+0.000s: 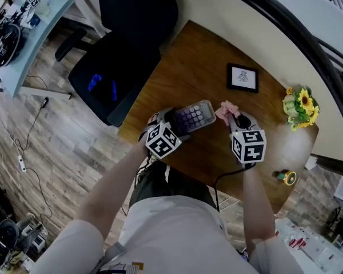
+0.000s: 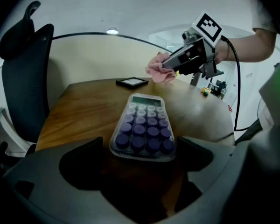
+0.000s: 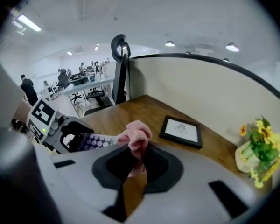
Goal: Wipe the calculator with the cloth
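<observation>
Two grippers over the wooden table [image 1: 183, 79]: the left gripper [image 1: 174, 123] clamps the near end of the calculator [image 1: 194, 116] mid-table, and the right gripper [image 1: 235, 119] is pinched onto the pink cloth [image 1: 226, 112], just beside the calculator's far end.

A curved brown wooden tabletop [image 1: 183, 67] carries a black-framed picture [image 1: 243, 77] lying flat, a pot of yellow sunflowers [image 1: 300, 108] near its edge, and a small yellow-green object [image 1: 286, 177]. A black office chair [image 1: 123, 44] stands beside it.
</observation>
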`<state>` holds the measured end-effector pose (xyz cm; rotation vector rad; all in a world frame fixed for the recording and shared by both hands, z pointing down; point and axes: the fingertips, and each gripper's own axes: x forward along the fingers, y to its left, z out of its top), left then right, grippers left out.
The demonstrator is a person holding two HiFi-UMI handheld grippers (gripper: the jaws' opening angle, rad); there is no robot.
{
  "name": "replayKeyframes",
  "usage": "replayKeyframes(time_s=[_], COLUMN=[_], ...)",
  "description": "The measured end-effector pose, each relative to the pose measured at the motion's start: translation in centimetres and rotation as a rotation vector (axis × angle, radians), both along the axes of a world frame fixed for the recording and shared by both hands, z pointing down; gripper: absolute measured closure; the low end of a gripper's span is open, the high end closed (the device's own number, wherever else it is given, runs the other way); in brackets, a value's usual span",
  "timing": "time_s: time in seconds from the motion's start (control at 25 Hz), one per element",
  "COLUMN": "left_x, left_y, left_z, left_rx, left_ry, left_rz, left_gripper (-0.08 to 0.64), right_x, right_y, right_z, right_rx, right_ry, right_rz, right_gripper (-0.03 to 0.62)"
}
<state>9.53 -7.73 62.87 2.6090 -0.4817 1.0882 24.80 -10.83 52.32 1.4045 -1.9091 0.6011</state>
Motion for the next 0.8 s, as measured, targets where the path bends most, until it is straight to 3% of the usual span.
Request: replayKeyframes(time_s=[0.2, 0.44, 0.64, 0.8], left_x=[-1.6, -2.6, -3.4, -5.1], left_y=[-0.7, -2.7, -5.6, -7.2], left_z=[-1.8, -8.9, -17.1, -23.8], left_rx=[-0.014, -0.007, 0.104, 0.227], left_ry=[-0.004, 0.118, 0.236, 0.312], left_rz=[-0.067, -0.18, -0.252, -0.318], left_gripper=[0.074, 0.075, 0.09, 0.201], right_x=[-0.1, -0.8, -1.4, -2.0], right_y=[-1.2, -1.8, -1.8, -0.9], right_z=[-6.1, -14.5, -22.0, -28.5], right_rx=[0.139, 0.31, 0.46, 0.583], right_ry=[-0.115, -0.167, -0.199, -0.226], right_rz=[0.028, 0.001, -0.035, -0.058], right_gripper=[0.545, 0.545, 0.545, 0.545])
